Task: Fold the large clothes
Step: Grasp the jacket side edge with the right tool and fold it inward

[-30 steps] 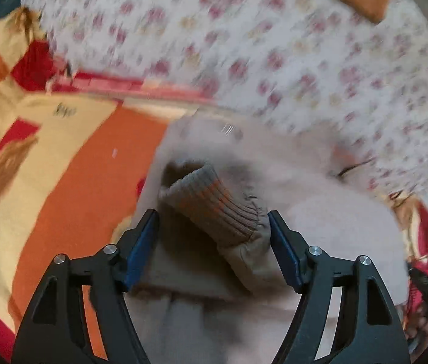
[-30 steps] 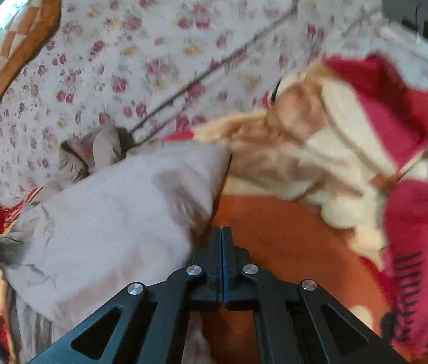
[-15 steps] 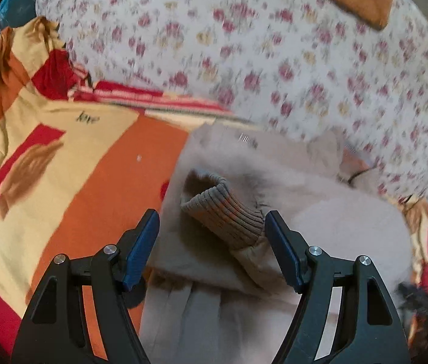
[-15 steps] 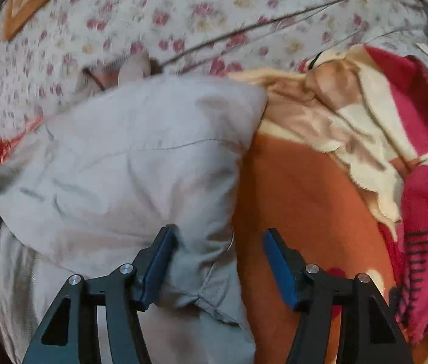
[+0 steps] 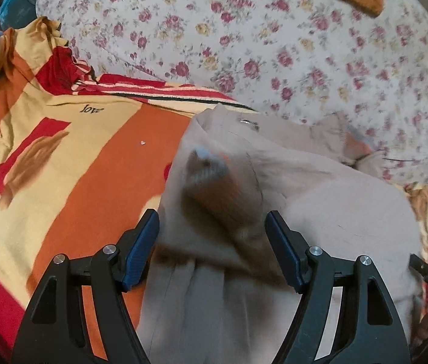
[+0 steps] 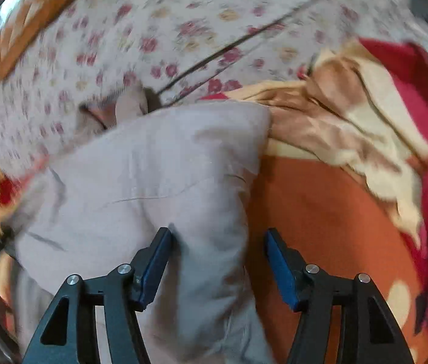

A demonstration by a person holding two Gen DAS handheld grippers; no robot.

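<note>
Cuff [image 5: 214,194] now blurred between spread left tongs [image 5: 212,230].

A folded beige jacket [image 5: 320,200] lay on an orange, yellow and red patterned blanket [image 5: 71,163], its ribbed cuff [image 5: 214,194] on top. Behind both spread a white floral bedsheet [image 5: 259,39]. The blanket extended left and right of the jacket.

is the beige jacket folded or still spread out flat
Partly folded. The beige jacket is doubled over with a rounded fold edge, and its ribbed cuff lies on top. Both grippers, left and right, are open.
</note>
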